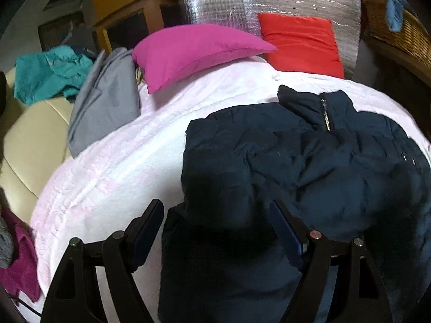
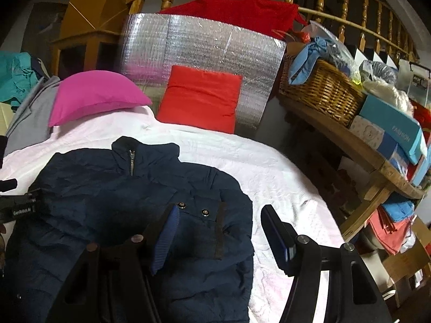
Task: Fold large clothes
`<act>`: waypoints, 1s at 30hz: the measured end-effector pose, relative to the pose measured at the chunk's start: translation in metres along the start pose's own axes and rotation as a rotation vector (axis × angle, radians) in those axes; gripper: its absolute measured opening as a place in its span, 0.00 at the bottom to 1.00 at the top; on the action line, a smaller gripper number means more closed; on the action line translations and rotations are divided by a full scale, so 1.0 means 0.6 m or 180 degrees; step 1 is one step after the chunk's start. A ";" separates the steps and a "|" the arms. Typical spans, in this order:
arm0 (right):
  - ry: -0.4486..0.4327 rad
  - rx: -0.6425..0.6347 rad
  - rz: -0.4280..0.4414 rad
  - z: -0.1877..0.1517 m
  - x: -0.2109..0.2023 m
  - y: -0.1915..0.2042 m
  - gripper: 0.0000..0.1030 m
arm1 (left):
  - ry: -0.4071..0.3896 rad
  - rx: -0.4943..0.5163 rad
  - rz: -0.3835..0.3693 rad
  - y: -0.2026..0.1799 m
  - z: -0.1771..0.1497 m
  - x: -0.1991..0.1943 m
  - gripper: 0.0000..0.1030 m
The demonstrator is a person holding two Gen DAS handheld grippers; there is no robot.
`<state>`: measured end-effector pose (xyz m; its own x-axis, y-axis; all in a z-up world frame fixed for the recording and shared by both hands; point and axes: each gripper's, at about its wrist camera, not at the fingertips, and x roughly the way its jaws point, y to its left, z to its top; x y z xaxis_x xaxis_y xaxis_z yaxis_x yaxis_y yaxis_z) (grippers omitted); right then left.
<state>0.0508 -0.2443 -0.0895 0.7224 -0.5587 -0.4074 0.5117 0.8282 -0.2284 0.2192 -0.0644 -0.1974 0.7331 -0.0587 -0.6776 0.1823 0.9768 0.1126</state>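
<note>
A dark navy padded jacket (image 1: 309,161) lies on the pale pink bedspread (image 1: 113,177), collar and zip toward the pillows; it also shows in the right wrist view (image 2: 107,196). My left gripper (image 1: 218,223) is open, its fingers either side of the jacket's left edge, just above the fabric. My right gripper (image 2: 218,228) is open over the jacket's right side, near a pocket flap with two snaps (image 2: 194,208); its right finger (image 2: 274,231) is over the bedspread (image 2: 269,172). Part of the left gripper's body shows at the right wrist view's left edge (image 2: 18,204).
A magenta pillow (image 1: 194,51), a red pillow (image 1: 299,43) and a silver foil mat (image 2: 199,51) are at the head. A grey garment (image 1: 105,102) and teal cloth (image 1: 48,72) lie left. A wooden shelf with a wicker basket (image 2: 320,91) and boxes stands right.
</note>
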 end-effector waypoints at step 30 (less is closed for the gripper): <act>0.0820 0.1098 0.0905 -0.233 -0.086 -0.206 0.75 | 0.0517 0.0259 0.0024 0.123 -0.237 -0.201 0.79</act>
<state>-0.1149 -0.3118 -0.1641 0.7395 -0.2486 -0.6256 0.4667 0.8590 0.2103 0.0510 0.0440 -0.2106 0.6203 -0.0109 -0.7843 0.2344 0.9568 0.1720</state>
